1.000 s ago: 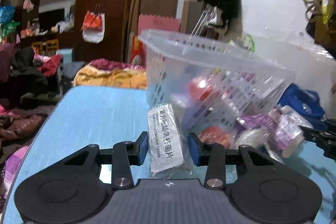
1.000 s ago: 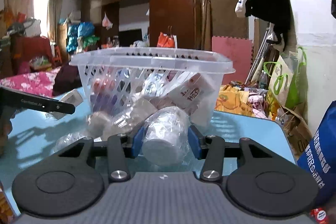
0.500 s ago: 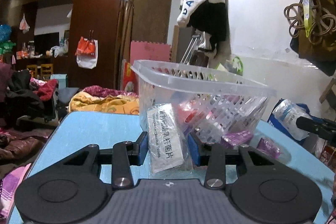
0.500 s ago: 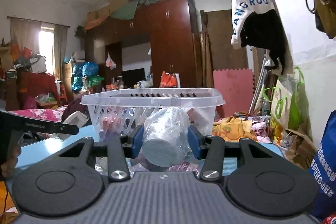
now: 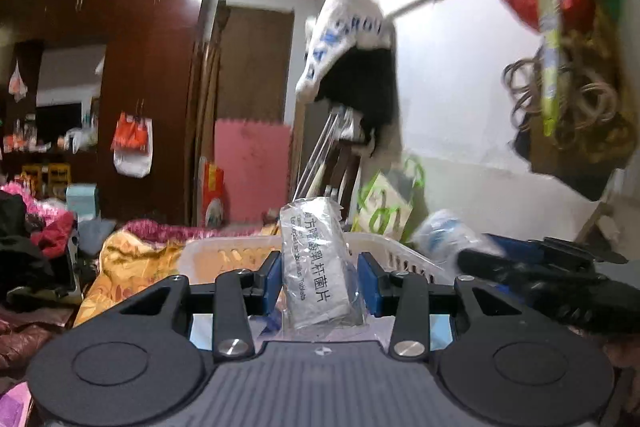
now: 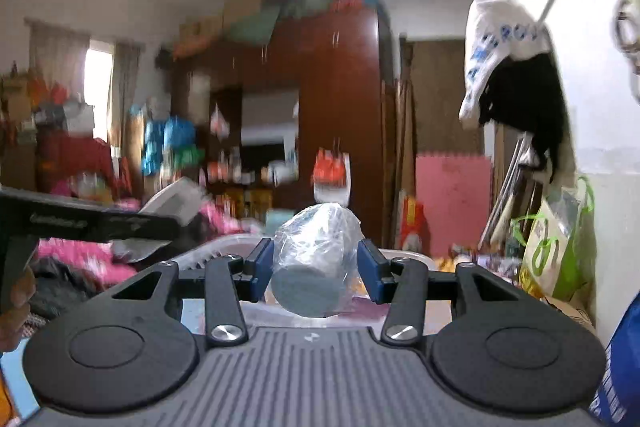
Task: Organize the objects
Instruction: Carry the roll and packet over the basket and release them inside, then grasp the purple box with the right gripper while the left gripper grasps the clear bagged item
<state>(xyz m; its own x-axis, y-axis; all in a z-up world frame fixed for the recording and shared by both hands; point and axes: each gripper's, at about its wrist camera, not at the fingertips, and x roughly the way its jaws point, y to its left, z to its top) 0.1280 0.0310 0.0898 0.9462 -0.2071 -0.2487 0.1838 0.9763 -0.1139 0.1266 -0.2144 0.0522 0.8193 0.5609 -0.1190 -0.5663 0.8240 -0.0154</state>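
My left gripper [image 5: 320, 281] is shut on a clear-wrapped white packet with printed Chinese text [image 5: 316, 267] and holds it above the white plastic basket [image 5: 224, 251], whose rim shows just past the fingers. My right gripper [image 6: 316, 273] is shut on a plastic-wrapped cylinder with a grey end [image 6: 314, 269], raised above the same basket's rim [image 6: 224, 247]. The right gripper with its wrapped load shows at the right of the left wrist view [image 5: 532, 275]. The left gripper with its packet shows at the left of the right wrist view [image 6: 96, 223].
A dark wooden wardrobe [image 5: 152, 87] and a pink foam mat [image 5: 252, 167] stand behind. A white and black garment [image 5: 352, 67] hangs on the wall. Piled clothes and bedding [image 5: 120, 259] lie at left. A blue bag [image 6: 618, 367] is at right.
Both grippers have risen with their loads, from table level in front of the basket to above its rim. The basket has dropped low in both views.
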